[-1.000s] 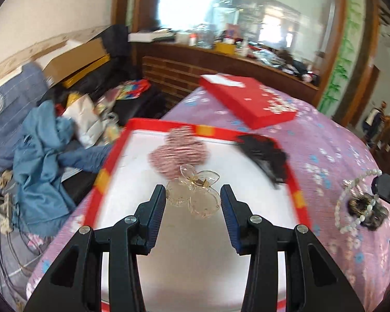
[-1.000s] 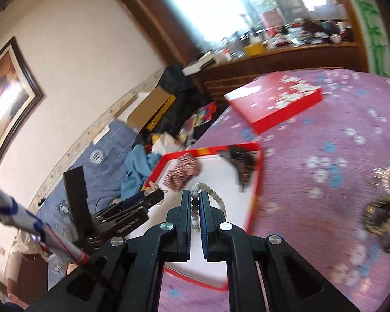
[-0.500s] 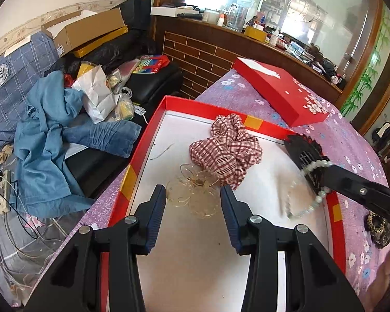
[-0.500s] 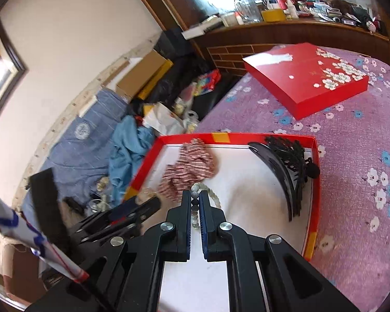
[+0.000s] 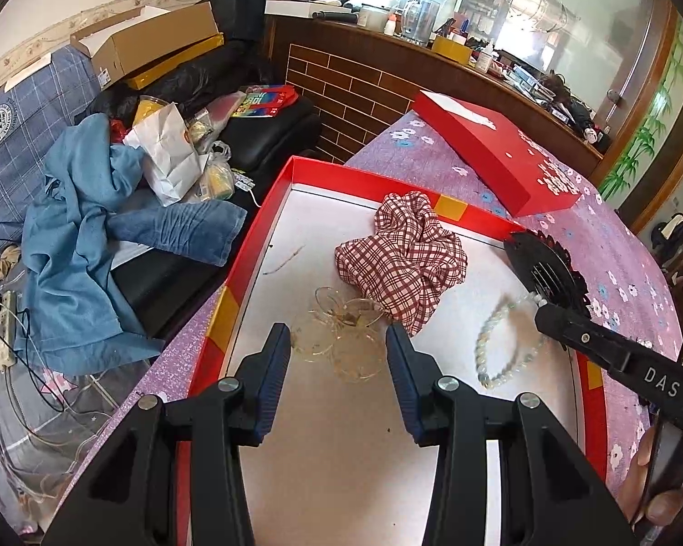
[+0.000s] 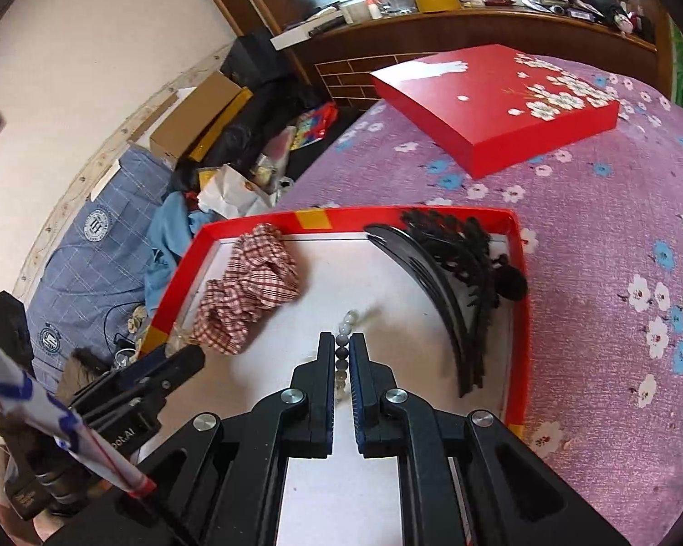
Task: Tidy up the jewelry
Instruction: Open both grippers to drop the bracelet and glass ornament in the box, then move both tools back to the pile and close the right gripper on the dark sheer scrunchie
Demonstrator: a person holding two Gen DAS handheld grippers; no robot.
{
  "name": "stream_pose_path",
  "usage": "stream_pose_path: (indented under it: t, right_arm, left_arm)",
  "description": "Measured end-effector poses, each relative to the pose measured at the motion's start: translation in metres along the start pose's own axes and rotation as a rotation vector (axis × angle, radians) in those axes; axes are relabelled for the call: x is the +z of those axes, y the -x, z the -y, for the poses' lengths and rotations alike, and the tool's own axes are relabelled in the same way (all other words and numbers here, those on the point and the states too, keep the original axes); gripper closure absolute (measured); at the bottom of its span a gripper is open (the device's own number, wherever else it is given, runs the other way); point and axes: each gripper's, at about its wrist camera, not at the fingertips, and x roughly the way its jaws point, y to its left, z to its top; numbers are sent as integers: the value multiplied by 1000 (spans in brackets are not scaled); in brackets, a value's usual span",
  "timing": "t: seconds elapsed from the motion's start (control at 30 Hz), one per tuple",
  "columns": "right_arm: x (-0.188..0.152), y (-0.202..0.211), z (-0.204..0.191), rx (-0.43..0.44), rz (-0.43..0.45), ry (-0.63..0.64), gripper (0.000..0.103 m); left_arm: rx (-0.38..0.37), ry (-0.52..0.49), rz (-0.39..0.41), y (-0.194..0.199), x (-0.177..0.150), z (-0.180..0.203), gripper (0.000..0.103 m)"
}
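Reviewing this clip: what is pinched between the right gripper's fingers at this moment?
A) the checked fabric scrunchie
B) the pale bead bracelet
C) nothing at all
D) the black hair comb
B: the right gripper is shut on the bead bracelet, whose beads show between its pads, while the scrunchie and the black hair comb lie apart in the red tray.

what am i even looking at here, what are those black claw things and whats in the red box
Those claws are hand-held grippers: a person holds one in each hand, and each carries a camera looking along its two fingers, so each picture is one gripper's view. The red box sits on a purple flowered cloth. It holds a checked scrunchie, a black hair comb and a clear flower clip. The left hand-held gripper is open around that clip. The right hand-held gripper is shut on a pale bead bracelet, lying partly on the box floor.
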Motion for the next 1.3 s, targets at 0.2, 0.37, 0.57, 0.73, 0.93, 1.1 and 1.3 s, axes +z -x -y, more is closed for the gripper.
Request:
stream_pose_path:
  t: [0.2,0.37,0.57,0.73,0.93,1.1,1.3]
  right_arm:
    - [-3,5,2,-8,3,-6,91]
    - [-5,13,2,-8,17,-4,86]
    - [-13,33,4,22,43,-17,86]
    - [-27,52,9,47,58,-27,86]
    - [-45,81,27,60,84,-65,86]
    - [-59,110,51,54,124,-102,86]
    - [-76,145,90,39,170,-163,86]
  left_arm:
    - [1,-4,4,1,-1,2,61]
    - [-11,9,3,5,-2,3,60]
    - [-19,3,33,21,-3,9,59]
    - [-41,-19,64,41,-5,24,58]
    - [-75,-73,86,60,-11,56,58]
    - [-96,-139,81,67,-24,95,58]
    - [-115,-221,73,72,-41,141,58]
